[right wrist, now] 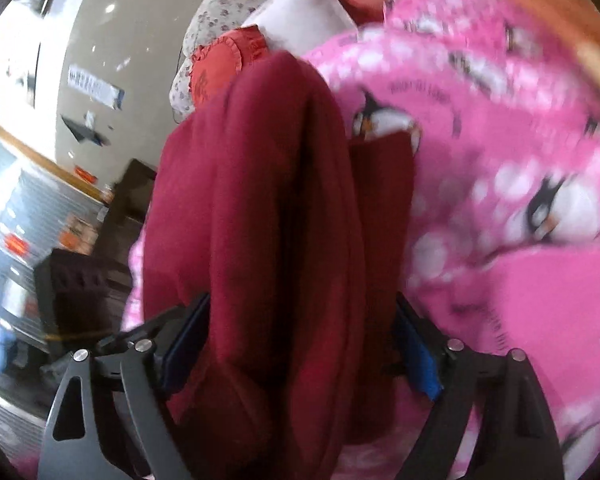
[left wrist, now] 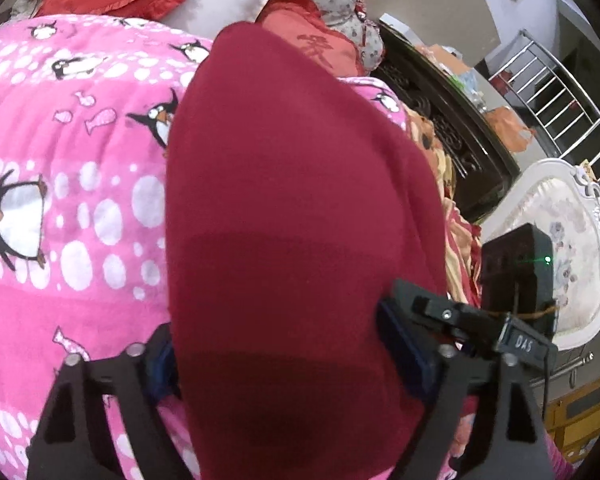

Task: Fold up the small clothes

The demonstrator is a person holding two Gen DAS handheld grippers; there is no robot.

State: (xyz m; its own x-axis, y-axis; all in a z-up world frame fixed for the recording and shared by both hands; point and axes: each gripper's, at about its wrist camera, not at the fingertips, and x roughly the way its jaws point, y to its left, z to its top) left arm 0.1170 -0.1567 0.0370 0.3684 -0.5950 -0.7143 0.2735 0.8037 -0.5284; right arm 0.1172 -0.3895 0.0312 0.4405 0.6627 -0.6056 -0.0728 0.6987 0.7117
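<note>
The dark red garment (left wrist: 300,220) fills the middle of both views and hides most of the pink penguin blanket (left wrist: 72,184) under it. The left gripper (left wrist: 284,356) and the right gripper (right wrist: 300,344) each pinch this one garment between their blue pads. A black device (left wrist: 516,272) beside the left gripper reads "DAS".

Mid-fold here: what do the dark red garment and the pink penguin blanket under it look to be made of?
Dark red garment: looks like soft matte knit or fleece, with no sheen and thick rounded folds. Pink penguin blanket: probably plush printed fleece, with a fuzzy surface and soft-edged dots. Both are guesses from appearance.
</note>
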